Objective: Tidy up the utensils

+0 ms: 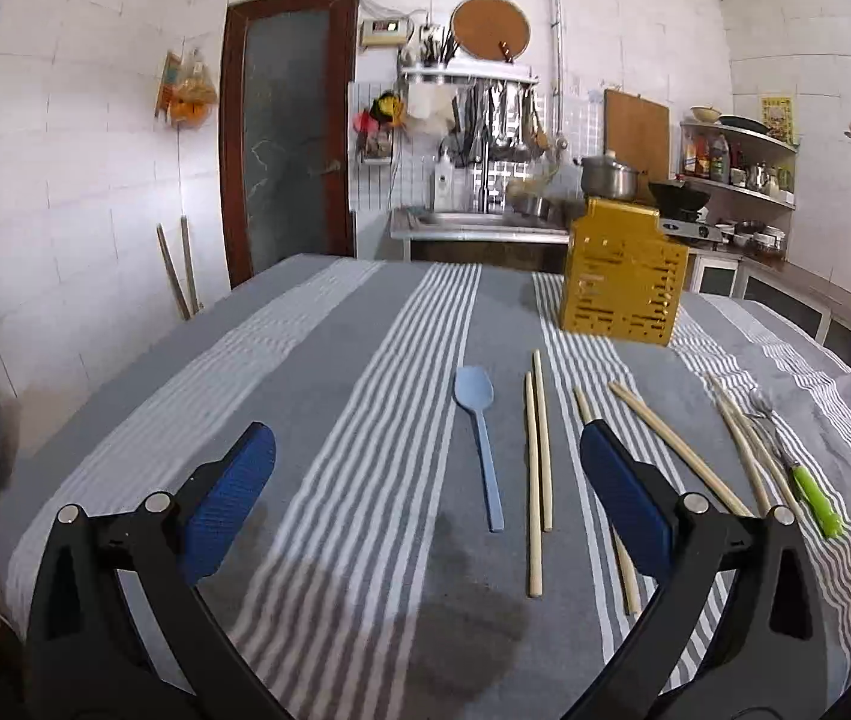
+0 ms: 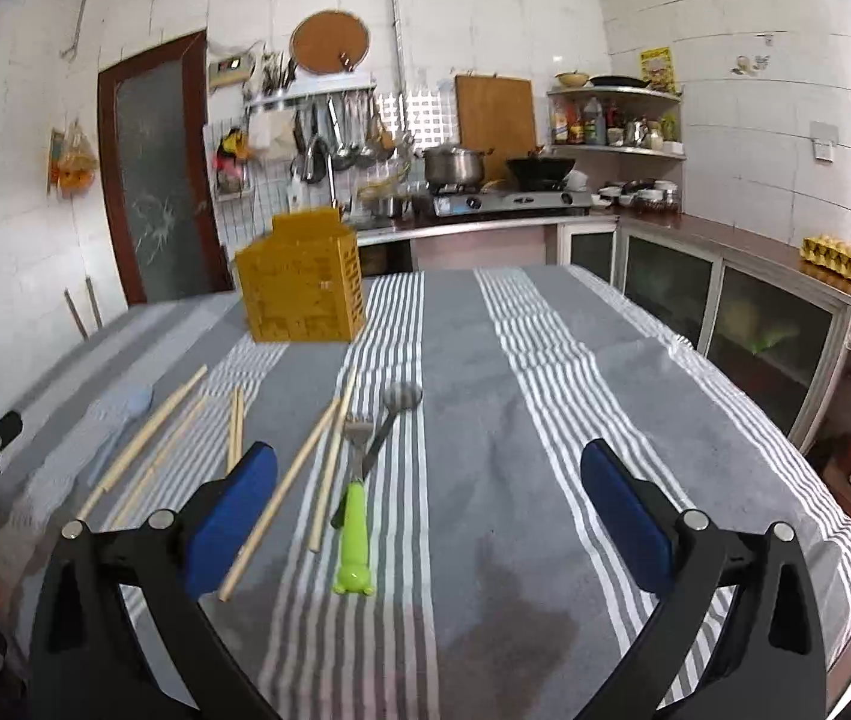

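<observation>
The pale blue plastic spoon (image 1: 477,443) lies on the striped bench (image 1: 335,420), handle pointing toward me, just ahead between the wide-open jaws of my left hand-held gripper (image 1: 425,483), the nearer one; my right hand-held gripper (image 2: 428,489) is also wide and empty.

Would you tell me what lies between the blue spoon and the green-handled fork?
In the left wrist view, three pairs of wooden chopsticks lie between the blue spoon and green-handled fork.

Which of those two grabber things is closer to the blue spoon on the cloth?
The left. The blue spoon lies just ahead of the left gripper, between its open jaws. From the right gripper the spoon sits far off to its left, beyond the chopsticks.
</observation>
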A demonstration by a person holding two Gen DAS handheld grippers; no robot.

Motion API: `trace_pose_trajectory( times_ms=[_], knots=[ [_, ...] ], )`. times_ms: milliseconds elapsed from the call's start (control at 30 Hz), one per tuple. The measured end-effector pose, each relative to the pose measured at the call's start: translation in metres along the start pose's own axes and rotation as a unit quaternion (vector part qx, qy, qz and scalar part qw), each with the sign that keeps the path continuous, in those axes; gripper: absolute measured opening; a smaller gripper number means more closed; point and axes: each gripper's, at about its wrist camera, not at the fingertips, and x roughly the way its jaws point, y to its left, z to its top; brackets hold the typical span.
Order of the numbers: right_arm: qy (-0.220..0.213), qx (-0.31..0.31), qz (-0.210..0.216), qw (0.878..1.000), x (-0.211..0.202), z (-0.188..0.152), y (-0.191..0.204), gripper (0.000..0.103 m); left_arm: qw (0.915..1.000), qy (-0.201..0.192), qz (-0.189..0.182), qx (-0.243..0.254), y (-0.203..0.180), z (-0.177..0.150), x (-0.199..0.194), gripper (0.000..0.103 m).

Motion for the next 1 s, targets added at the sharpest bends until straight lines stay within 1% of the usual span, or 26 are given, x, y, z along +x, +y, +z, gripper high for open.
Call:
trace_pose_trajectory(
  times_ms=[33,100,167,200,267,433,567,633,700,767,800,933,967,1000],
  knots=[
    [-0.005,-0.001,-0.006,1.000,-0.003,0.001,0.001,0.099,0.9998,-0.014,0.002,0.015,-0.002,0.002,-0.007,0.098],
    [-0.013,-0.012,-0.010,1.000,-0.006,0.002,0.004,0.099,0.9993,-0.020,-0.003,0.031,-0.004,0.004,-0.012,0.098],
    [-0.011,-0.036,-0.015,0.999,-0.006,0.003,0.011,0.099,0.9992,-0.017,-0.016,0.033,-0.004,0.010,-0.016,0.098],
    [-0.012,-0.045,-0.011,0.999,-0.007,0.003,0.013,0.099,0.9990,-0.018,-0.023,0.034,-0.006,0.014,-0.018,0.098],
    [-0.013,-0.056,-0.005,0.998,-0.011,0.004,0.018,0.099,0.9986,-0.024,-0.026,0.039,-0.009,0.017,-0.020,0.098],
    [-0.003,-0.029,0.017,0.999,-0.006,0.006,0.017,0.099,0.9979,-0.008,-0.036,0.053,-0.016,0.017,-0.012,0.098],
    [-0.008,-0.027,-0.002,1.000,0.000,0.010,0.017,0.099,0.9980,0.003,-0.037,0.052,-0.020,0.020,0.000,0.098],
    [-0.015,-0.026,-0.010,1.000,0.004,0.014,0.016,0.099,0.9983,0.001,-0.030,0.050,-0.019,0.020,0.005,0.098],
    [-0.016,-0.031,-0.020,0.999,0.009,0.017,0.017,0.099,0.9983,0.001,-0.031,0.049,-0.021,0.021,0.009,0.098],
    [-0.005,-0.046,-0.039,0.998,0.017,0.018,0.019,0.099,0.9982,-0.002,-0.028,0.054,-0.022,0.022,0.011,0.098],
    [0.003,-0.049,-0.042,0.998,0.020,0.018,0.019,0.099,0.9981,-0.001,-0.029,0.055,-0.023,0.023,0.013,0.098],
    [0.041,-0.017,0.017,0.999,0.033,0.019,0.010,0.099,0.9980,-0.002,-0.035,0.052,-0.027,0.025,0.016,0.098],
    [0.049,-0.002,0.025,0.998,0.035,0.019,0.008,0.099,0.9981,-0.003,-0.034,0.051,-0.027,0.025,0.016,0.098],
    [0.056,0.014,0.023,0.998,0.037,0.019,0.004,0.099,0.9981,-0.004,-0.034,0.051,-0.029,0.025,0.016,0.098]
  ],
)
